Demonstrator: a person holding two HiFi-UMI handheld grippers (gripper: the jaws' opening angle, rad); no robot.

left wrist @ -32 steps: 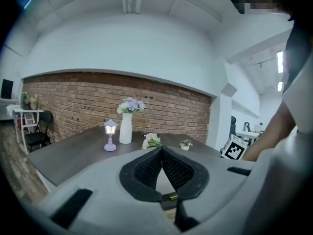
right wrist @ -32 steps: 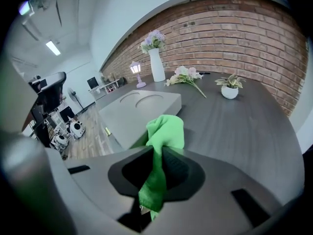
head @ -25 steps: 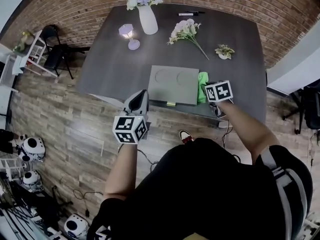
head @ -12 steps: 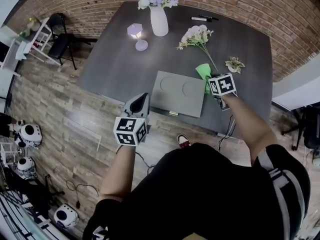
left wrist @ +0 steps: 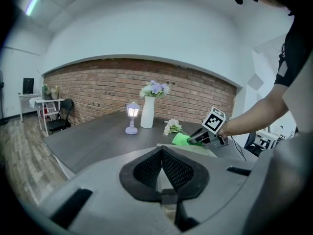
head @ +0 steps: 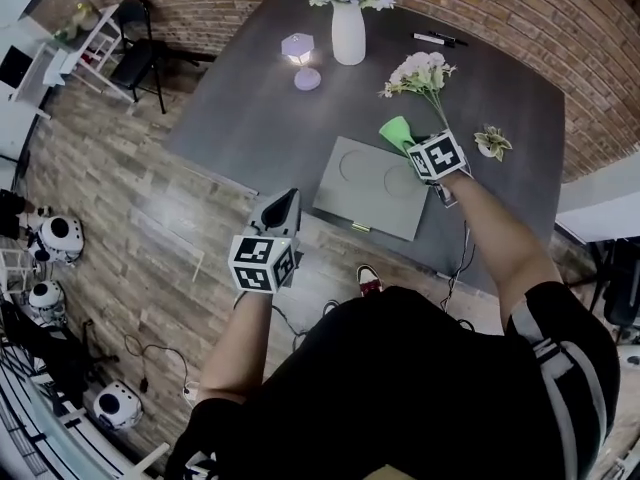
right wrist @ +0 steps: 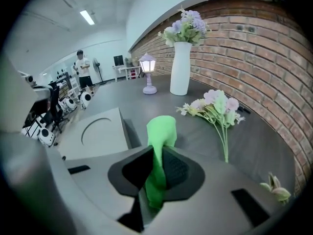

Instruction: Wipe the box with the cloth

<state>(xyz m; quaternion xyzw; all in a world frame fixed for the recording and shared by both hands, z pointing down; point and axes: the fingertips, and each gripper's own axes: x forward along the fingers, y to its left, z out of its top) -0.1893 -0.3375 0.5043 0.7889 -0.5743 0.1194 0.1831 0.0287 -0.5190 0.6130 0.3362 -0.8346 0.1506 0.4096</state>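
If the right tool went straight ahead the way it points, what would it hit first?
Cloth in its grip aside, probably the bare table between box and flowers; beyond that, the white vase. Depth is unclear.

Black short-sleeved top (head: 400,388)
White stripes band its right sleeve (head: 565,353); grey left gripper (left wrist: 162,155) and right gripper (right wrist: 159,163) each bear a black-and-white marker cube (head: 436,155).

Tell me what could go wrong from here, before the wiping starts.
1. The right gripper pinches only a narrow fold of the cloth, so it may slip out under wiping pressure.
2. The box sits at the table's near edge, and the left gripper, shut and empty, is not steadying it. A stroke toward the person could slide it off.
3. The loose flowers lie close by, and a wide sweep could snag them.
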